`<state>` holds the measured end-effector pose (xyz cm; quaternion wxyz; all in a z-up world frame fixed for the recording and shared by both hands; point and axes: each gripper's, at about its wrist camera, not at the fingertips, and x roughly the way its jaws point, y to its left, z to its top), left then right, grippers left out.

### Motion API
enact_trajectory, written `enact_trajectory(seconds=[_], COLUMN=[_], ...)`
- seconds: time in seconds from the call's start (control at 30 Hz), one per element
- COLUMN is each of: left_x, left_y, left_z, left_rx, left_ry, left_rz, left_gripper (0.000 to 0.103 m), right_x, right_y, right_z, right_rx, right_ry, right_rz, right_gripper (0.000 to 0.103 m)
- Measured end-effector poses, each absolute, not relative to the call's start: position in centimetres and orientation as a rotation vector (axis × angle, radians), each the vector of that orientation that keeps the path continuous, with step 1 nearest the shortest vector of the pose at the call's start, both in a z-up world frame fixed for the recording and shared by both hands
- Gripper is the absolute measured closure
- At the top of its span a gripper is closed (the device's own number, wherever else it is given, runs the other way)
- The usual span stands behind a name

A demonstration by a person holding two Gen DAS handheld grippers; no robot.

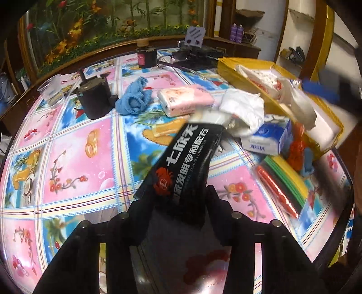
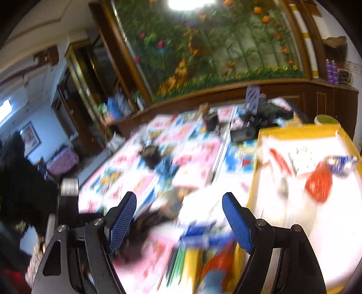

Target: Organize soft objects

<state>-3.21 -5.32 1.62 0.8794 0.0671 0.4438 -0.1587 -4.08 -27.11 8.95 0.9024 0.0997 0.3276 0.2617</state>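
Left wrist view showed a round table [image 1: 74, 144] under a glossy cloth of pink and blue picture squares, with a framed mural of flowers and bamboo [image 1: 117, 20] behind it and a yellow tray [image 1: 244, 79] at the far right holding white packets. The left gripper [image 1: 178, 199] had its fingers clamped on a black packet with white lettering [image 1: 183, 162], held tilted above the cloth near a white plastic bag [image 1: 242, 108] and a blue-and-white tissue pack [image 1: 267, 140]. In the blurred right wrist view, the right gripper [image 2: 179, 221] had its blue-padded fingers [image 2: 122, 221] wide apart with nothing between them, beside the tray.
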Motion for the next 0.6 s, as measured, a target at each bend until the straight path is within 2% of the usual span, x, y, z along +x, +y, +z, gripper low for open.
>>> enact_trajectory(seconds=[0.07,0.13,0.2,0.57,0.6], left_x=[-3.1,-2.9,-2.7,0.8,0.8], left_y=[-4.9,-4.6,-4.7,-5.3,-5.3], left_z=[2.3,3.1,3.7,1.5,1.3], left_rx=[0.114,0.077,0.091,0.116,0.122], left_ry=[0.904,0.877,0.838,0.879,0.874], left_rz=[-0.311,-0.321,-0.315,-0.289,-0.279], left_gripper=[0.05,0.028,0.02,0.02,0.024], right_x=[-5.3,-6.4,-7.4,-6.9,-6.7], right_y=[-26.3,-25.5,-24.8,-22.2,-22.1], right_z=[8.2,7.4,6.5,2.2,1.9], right_rx=[0.164,0.132,0.11,0.012,0.009], right_ry=[0.714,0.751,0.787,0.96,0.967], right_rz=[0.537,0.546,0.545,0.434,0.425], right_gripper=[0.021,0.021,0.021,0.021,0.022])
